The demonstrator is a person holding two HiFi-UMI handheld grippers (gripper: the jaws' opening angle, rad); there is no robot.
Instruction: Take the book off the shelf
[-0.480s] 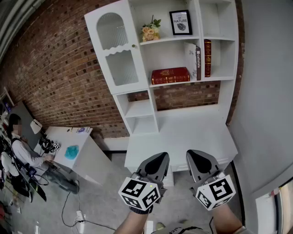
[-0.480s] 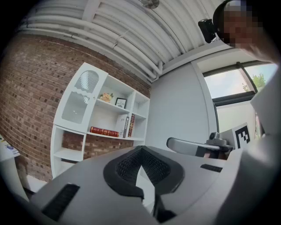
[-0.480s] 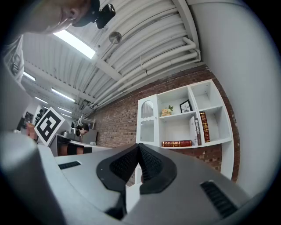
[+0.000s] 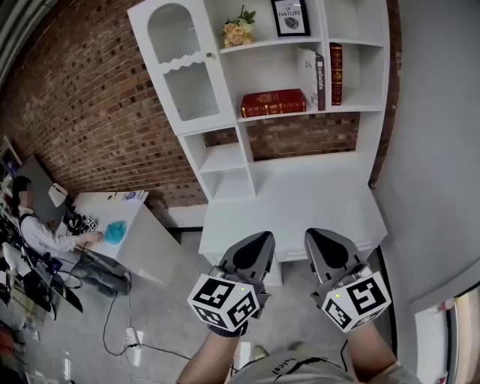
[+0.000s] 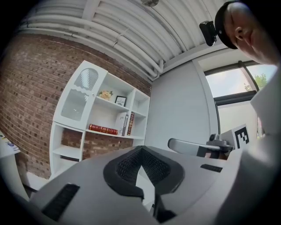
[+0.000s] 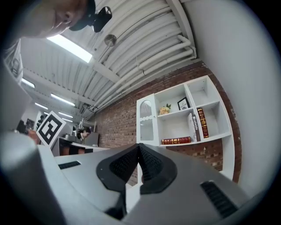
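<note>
A white shelf unit [image 4: 296, 187] stands against the brick wall ahead. On its middle shelf a red book [image 4: 273, 103] lies flat. Beside it a white book [image 4: 306, 69], a dark-spined book [image 4: 319, 71] and a red book [image 4: 336, 73] stand upright. My left gripper [image 4: 255, 244] and right gripper [image 4: 324, 241] are held side by side low in the head view, well short of the shelf, both shut and empty. The left gripper view shows its shut jaws [image 5: 141, 149] below the red book [image 5: 103, 129]. In the right gripper view the gripper [image 6: 138, 147] is likewise shut, with the red book [image 6: 176, 140] far off.
On the top shelf are a framed picture [image 4: 291, 16] and a bunch of flowers [image 4: 237, 31]. A glass cabinet door [image 4: 180, 67] is at the shelf's upper left. A white desk [image 4: 127, 225] with a seated person [image 4: 37, 236] stands at the left. A grey wall [image 4: 435, 150] runs along the right.
The shelf has slid slightly up and left in the head view. Both grippers hold the same pose, still shut. The seated person's hand has reached toward a teal thing on the desk.
</note>
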